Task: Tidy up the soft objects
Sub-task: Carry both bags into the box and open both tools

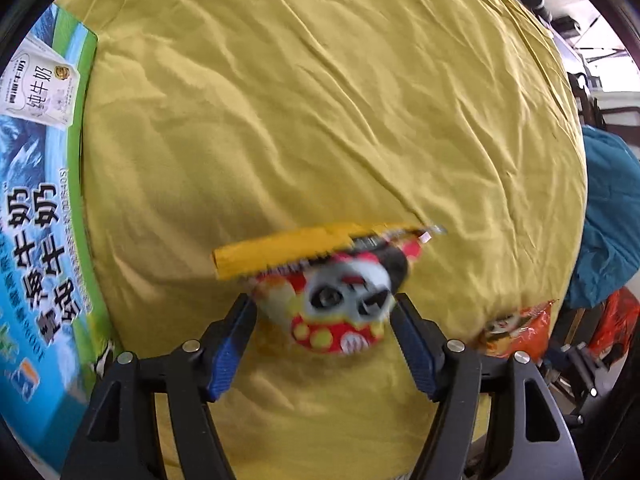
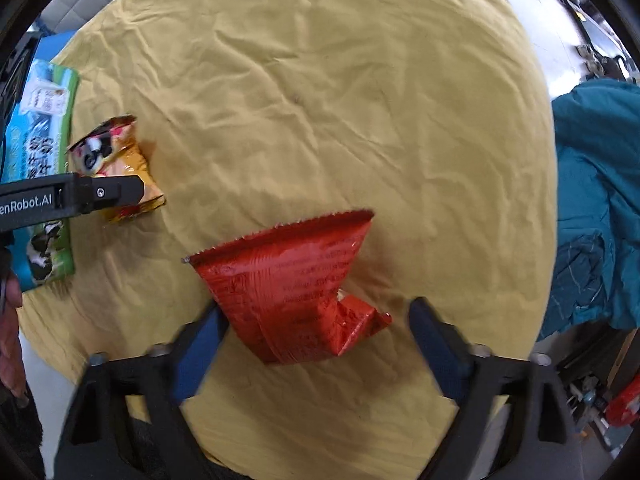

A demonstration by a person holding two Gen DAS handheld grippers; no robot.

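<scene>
A yellow cloth (image 1: 320, 120) covers the surface. Only the left view shows the milk carton (image 1: 36, 216) print clearly. Left gripper (image 1: 324, 312) jaws stand apart around the panda snack bag (image 1: 340, 300); right gripper (image 2: 316, 320) jaws stand apart, flanking the red snack bag (image 2: 292, 280).

Yellow cloth, bright snack packets

Panda-print yellow-and-red packet (image 1: 336, 288) between the left gripper's blue pads (image 1: 230, 344); plain red packet (image 2: 296, 284) before the right gripper; mustard-yellow tablecloth (image 2: 340, 120) beneath.
</scene>
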